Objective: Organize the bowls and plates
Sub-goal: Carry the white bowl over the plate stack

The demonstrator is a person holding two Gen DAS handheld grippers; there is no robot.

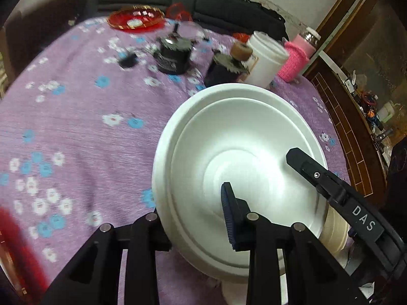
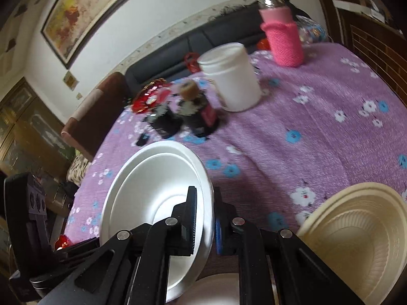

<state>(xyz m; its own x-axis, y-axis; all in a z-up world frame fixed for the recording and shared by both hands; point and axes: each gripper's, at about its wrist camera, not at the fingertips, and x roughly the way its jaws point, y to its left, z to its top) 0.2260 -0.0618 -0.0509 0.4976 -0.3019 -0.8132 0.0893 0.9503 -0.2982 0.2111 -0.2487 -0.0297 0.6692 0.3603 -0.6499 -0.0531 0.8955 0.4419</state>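
Both grippers are clamped on the rim of the same white bowl [image 1: 229,152], which is tilted up off the purple table [image 1: 76,132] near its front edge. The left gripper [image 1: 201,218] pinches the near rim with one pad inside the bowl and the other finger hidden behind the wall. The right gripper [image 2: 204,218] is closed tight on the opposite rim, a pad on each face. In the left view the right gripper's finger reaches in over the bowl's far side.

A stack of cream bowls [image 2: 361,239] sits just beside it toward the table's front right, and another white dish [image 2: 216,289] shows partly below the held bowl; what it is I cannot tell.

The bowl looks like thin foam, so the main risk, as I judge it, is two grips pulling in different directions: the rim could crack, bend or slip from one pad. A tilted bowl swung sideways could also knock the cream stack. Farther back, the white jar [image 2: 231,78] and dark bottles [image 2: 195,111] seem safely apart.
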